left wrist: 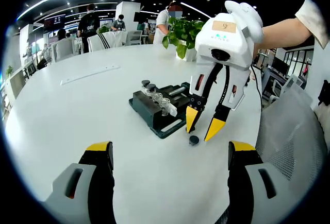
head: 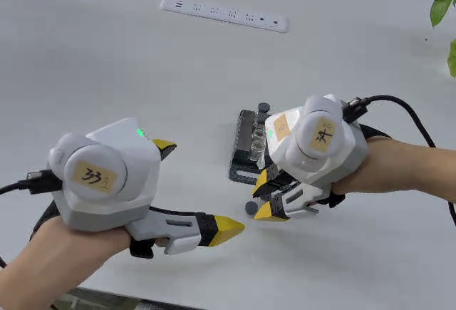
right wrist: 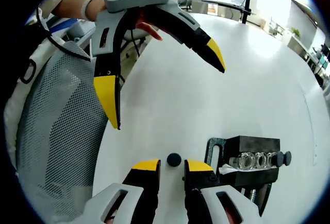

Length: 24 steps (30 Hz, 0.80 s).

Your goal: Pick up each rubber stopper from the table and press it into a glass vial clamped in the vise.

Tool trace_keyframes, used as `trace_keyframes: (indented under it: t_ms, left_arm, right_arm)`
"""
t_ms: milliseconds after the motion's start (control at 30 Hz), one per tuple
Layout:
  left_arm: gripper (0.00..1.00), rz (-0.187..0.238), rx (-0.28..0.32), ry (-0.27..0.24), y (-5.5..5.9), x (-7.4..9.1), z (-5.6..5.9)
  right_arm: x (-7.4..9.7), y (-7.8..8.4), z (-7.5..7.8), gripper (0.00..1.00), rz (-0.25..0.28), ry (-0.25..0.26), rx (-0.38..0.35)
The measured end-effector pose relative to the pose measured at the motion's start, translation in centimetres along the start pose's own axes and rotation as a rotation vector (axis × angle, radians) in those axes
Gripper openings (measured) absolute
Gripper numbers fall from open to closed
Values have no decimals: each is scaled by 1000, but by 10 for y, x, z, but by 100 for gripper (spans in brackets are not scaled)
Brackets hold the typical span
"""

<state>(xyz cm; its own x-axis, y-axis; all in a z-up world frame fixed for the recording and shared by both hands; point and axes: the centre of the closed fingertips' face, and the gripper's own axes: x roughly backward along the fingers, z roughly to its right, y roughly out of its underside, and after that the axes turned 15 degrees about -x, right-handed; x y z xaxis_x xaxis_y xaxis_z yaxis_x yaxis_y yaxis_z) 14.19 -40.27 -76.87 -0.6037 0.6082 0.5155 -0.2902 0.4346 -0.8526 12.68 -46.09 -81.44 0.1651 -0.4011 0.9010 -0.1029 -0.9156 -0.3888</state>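
Pinch the rubber stopper (right wrist: 174,158), likely light and squashy, lying on the worktop (right wrist: 206,100) beside the vise (right wrist: 252,152), by its sides with the right tool (left wrist: 201,131), open a little and empty.

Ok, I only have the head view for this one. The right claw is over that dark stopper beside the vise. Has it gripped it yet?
Observer: No. In the right gripper view the rubber stopper lies on the table just ahead of the right claw. The jaws are open and seem to touch it on neither side.
Operator: And how many vials are open? The claw hides them from me.
Observer: The same view shows what look like three open glass vials in the vise, with two dark caps past them.
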Motion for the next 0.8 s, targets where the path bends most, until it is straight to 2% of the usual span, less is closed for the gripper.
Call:
trace_keyframes:
  t_ms: [133,500,800]
  left_arm:
    - [91,-2,0,-2,1,1,2]
    - [91,3,10,-13,3,2,4]
    - [91,6,14,-11,2,2,7]
  right_arm:
    - [-3,1,4,13,-41,-8,20]
    - [-8,6,0,9,-97,-15,39]
    - [-11,7,1,8,-101,-10,37]
